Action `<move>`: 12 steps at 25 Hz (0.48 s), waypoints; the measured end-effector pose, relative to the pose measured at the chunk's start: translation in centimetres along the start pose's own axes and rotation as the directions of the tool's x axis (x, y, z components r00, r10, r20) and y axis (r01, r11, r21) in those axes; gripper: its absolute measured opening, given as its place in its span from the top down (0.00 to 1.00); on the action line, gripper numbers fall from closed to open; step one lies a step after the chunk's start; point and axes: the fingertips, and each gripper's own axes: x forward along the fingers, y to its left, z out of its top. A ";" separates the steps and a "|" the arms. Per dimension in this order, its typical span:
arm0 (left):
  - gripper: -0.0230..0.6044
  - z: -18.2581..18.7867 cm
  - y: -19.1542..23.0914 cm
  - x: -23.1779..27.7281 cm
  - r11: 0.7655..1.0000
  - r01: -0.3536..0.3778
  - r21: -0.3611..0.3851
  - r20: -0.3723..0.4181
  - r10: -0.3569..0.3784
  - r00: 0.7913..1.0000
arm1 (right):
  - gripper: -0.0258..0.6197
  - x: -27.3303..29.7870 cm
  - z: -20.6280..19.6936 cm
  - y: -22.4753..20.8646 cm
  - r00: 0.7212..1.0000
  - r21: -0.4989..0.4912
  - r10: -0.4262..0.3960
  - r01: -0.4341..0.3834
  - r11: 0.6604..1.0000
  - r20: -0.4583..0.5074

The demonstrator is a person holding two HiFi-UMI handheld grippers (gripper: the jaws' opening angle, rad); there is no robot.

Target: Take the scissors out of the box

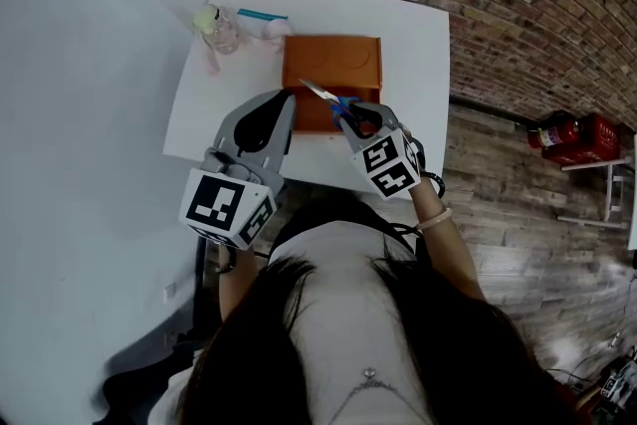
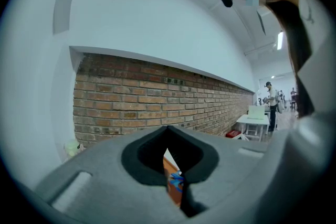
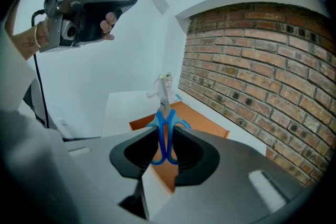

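Removal under way, judging by the layout: gripping the scissors (image 1: 341, 103) by the blue handle loops in the right tool (image 1: 358, 117), with the blades pointing away over the box (image 1: 331, 39). Apparently holding them raised above the box's near edge rather than lying inside, though not showing clearly how far above the rim. Hovering the left tool (image 1: 287, 97) just beside the box's near left corner, with jaws brought together on nothing.

Probably calling next for carrying the scissors clear of the box walls, toward a bare part of the white tabletop (image 1: 418, 45). Then lowering them flat and parting the right tool's jaws to let go. Needing care with the pointed blades leading, and with the handles possibly pivoting in the grip.

Counting: one pair of scissors, one box, two tools. Also one clear bottle (image 1: 225, 30) and one white tube (image 1: 264, 23) with a teal end at the far left of the tabletop. Beside the bottle, spotting one pale yellowish item, too small to identify.
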 end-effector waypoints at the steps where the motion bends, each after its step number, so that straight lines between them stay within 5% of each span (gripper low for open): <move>1: 0.96 -0.1 0.1 -0.1 1.000 0.003 0.000 0.001 -0.003 1.000 | 0.81 0.0 0.1 -0.1 1.000 0.004 -0.006 0.006 1.000 0.003; 12: 0.96 0.2 2.4 -2.1 0.999 0.035 -0.008 0.015 -0.035 0.999 | 0.81 -0.3 1.7 1.3 0.997 0.036 -0.078 0.077 0.996 0.011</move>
